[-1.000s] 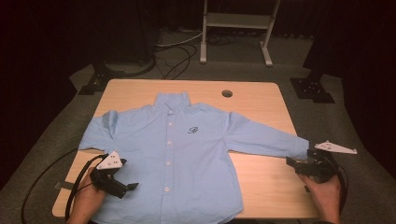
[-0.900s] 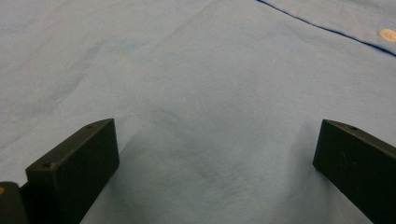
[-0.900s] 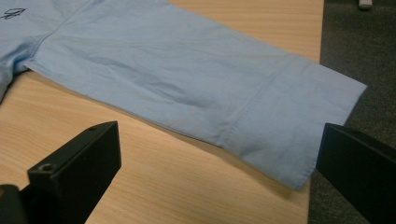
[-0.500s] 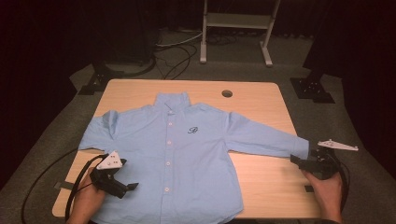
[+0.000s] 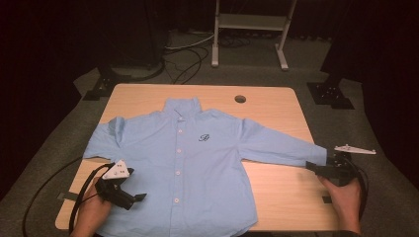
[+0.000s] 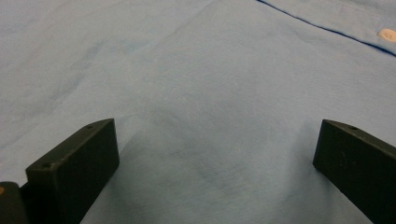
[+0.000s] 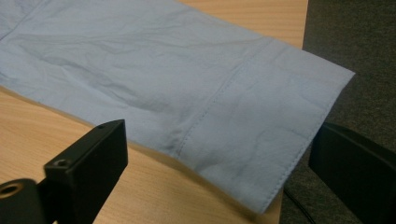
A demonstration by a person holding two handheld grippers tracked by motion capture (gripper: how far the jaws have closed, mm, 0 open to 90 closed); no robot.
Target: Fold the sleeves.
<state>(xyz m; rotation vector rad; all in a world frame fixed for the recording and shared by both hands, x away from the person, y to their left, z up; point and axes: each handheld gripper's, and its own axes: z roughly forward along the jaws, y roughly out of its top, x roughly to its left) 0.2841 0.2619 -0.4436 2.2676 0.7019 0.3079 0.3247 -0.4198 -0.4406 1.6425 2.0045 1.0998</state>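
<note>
right gripper view: right gripper (image 7: 215, 172) jaws wide, just closing around the shirt cuff (image 7: 275, 140) at the tabletop's (image 7: 56, 126) right edge — bite past the hem; left gripper (image 6: 215, 172) wide over cloth.

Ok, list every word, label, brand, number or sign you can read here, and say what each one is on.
Dark embroidered mark on the chest of the light blue shirt: a curly monogram, too small and blurred to read for certain.
No other writing, number or sign shows on the wooden table, the left gripper or the right gripper.
</note>
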